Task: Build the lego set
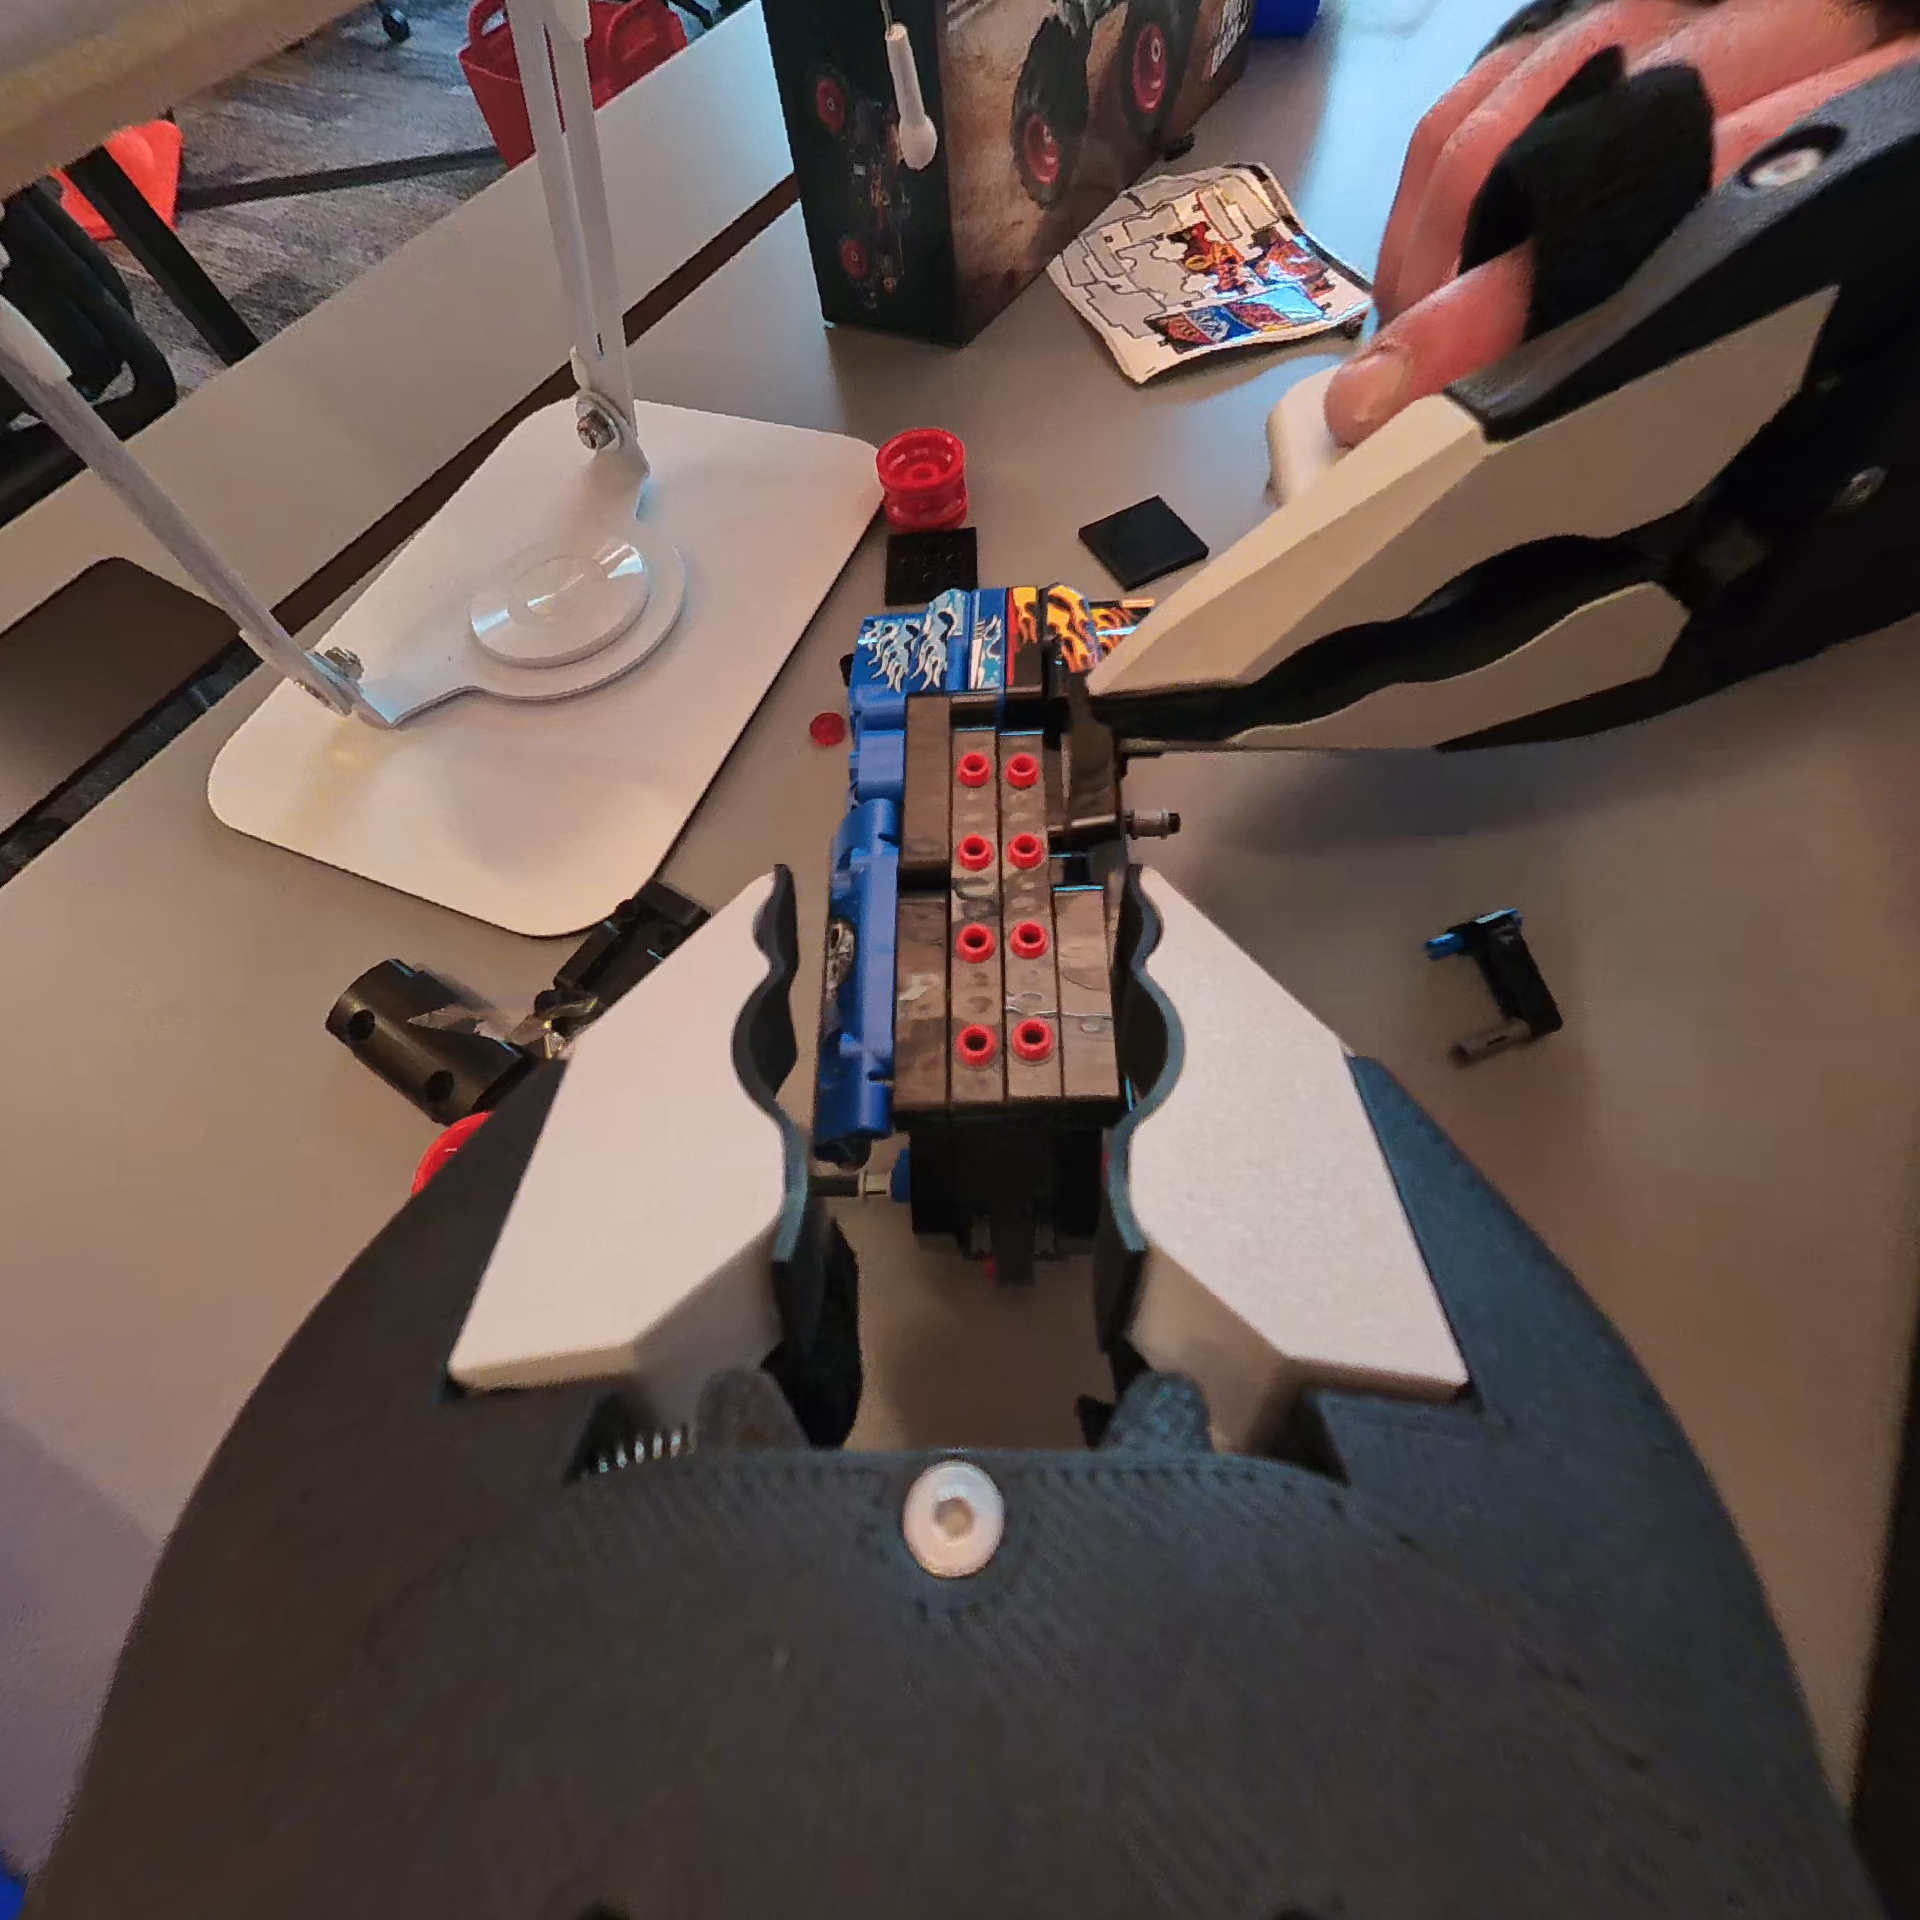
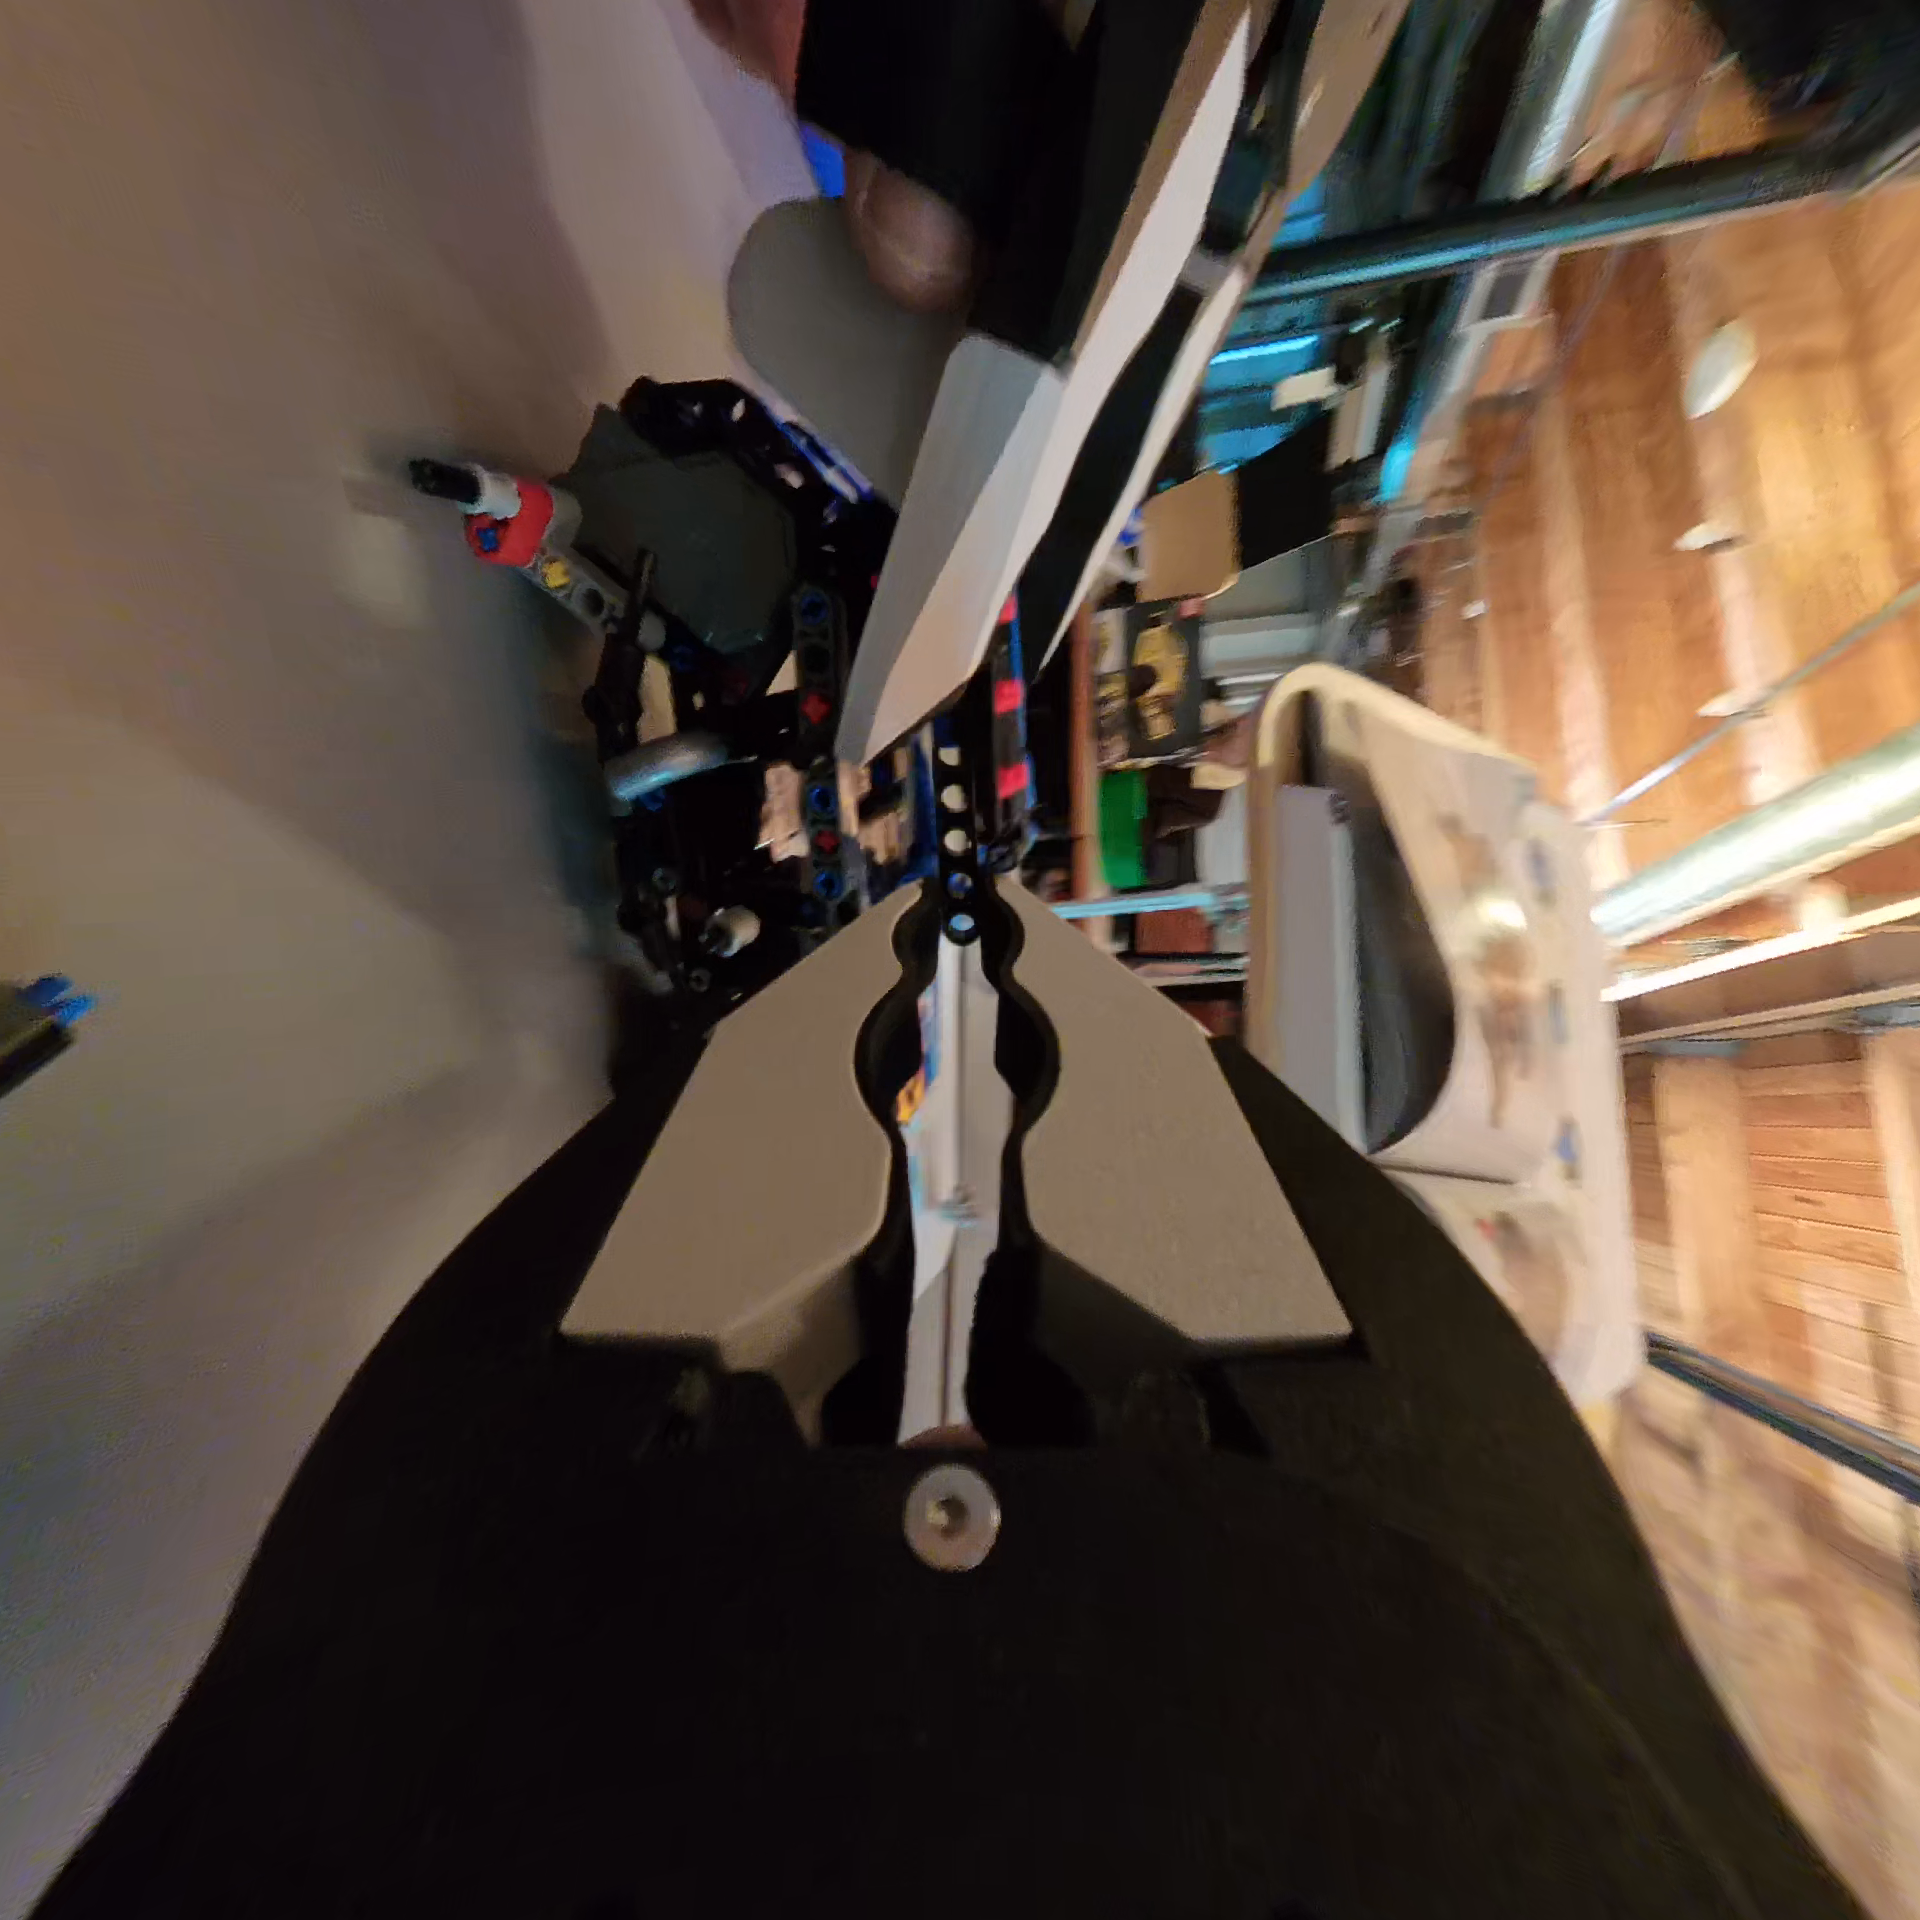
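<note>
Lego truck body (image 1: 977, 935) sits on the grey counter (image 1: 1455, 1039), clamped between the left tool (image 1: 961, 997) fingers. The right tool (image 1: 1101, 717) reaches in sideways, pinching a thin black holed beam (image 2: 956, 852) against its far side.

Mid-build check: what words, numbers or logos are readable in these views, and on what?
Box: lettering at its top corner, cropped and blurred, unreadable.
Sticker sheet: print too small to read.
Truck model: flame stickers, any lettering too small.
Nothing can be quoted.
</note>
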Demonstrator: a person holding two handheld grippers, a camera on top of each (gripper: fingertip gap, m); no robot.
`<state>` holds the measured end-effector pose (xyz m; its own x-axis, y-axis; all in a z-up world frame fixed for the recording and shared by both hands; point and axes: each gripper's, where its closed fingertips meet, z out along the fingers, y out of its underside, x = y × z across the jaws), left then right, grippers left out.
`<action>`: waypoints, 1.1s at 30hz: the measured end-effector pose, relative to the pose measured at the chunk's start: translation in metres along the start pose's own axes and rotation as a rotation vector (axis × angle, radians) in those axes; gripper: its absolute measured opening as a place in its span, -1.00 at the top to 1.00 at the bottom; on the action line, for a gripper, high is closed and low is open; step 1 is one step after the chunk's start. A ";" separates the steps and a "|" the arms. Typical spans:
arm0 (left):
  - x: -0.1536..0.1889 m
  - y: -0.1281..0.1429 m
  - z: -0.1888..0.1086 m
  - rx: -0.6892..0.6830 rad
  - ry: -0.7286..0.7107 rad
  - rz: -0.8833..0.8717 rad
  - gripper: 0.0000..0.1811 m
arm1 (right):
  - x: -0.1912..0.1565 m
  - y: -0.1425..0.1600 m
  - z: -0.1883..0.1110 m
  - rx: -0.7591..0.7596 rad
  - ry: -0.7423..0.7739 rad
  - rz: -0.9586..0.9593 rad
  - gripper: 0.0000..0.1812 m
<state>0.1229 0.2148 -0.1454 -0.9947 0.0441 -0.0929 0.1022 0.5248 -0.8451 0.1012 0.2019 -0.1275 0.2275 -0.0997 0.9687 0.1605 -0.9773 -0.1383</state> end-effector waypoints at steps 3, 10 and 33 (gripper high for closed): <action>-0.001 0.000 -0.001 -0.005 -0.013 0.011 0.35 | 0.000 0.011 -0.009 -0.044 -0.078 0.025 0.94; 0.000 -0.002 -0.002 -0.007 -0.025 0.038 0.35 | -0.037 0.045 -0.060 -0.131 -0.467 0.300 0.94; 0.022 -0.058 -0.035 0.212 -0.078 0.224 0.34 | -0.044 0.169 -0.219 -0.368 -0.729 0.983 0.83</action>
<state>0.0942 0.2150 -0.0802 -0.9441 0.0686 -0.3223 0.3268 0.3201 -0.8892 -0.0918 0.0000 -0.1480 0.5892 -0.7960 0.1385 -0.6220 -0.5563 -0.5510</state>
